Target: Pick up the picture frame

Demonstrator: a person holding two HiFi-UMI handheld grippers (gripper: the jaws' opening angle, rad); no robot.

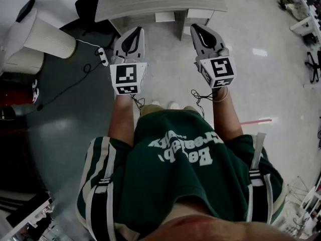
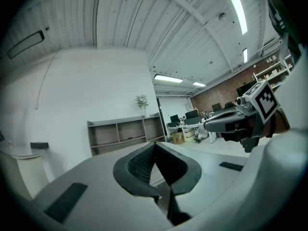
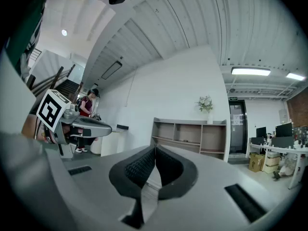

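Observation:
I cannot make out a picture frame in any view. Both grippers are held level in front of the person, side by side and pointing at a low grey shelf unit [image 1: 160, 1] [image 2: 125, 134] [image 3: 192, 134]. My left gripper [image 1: 131, 32] [image 2: 155, 146] is shut, its pads together with nothing between them. My right gripper [image 1: 201, 29] [image 3: 155, 148] is likewise shut and empty. Each gripper shows in the other's view: the right gripper [image 2: 226, 124] and the left gripper [image 3: 89, 126]. A small plant [image 2: 142, 101] [image 3: 206, 103] stands on top of the shelf. A small dark flat item [image 3: 185, 141] lies on a middle shelf.
A white ribbed cylinder [image 1: 47, 36] stands at the left on a dark floor patch, with a cable [image 1: 75, 79] and a power strip [image 1: 103, 55] near it. Office desks and monitors [image 2: 192, 121] stand at the far right. A person [image 3: 87, 105] stands far off.

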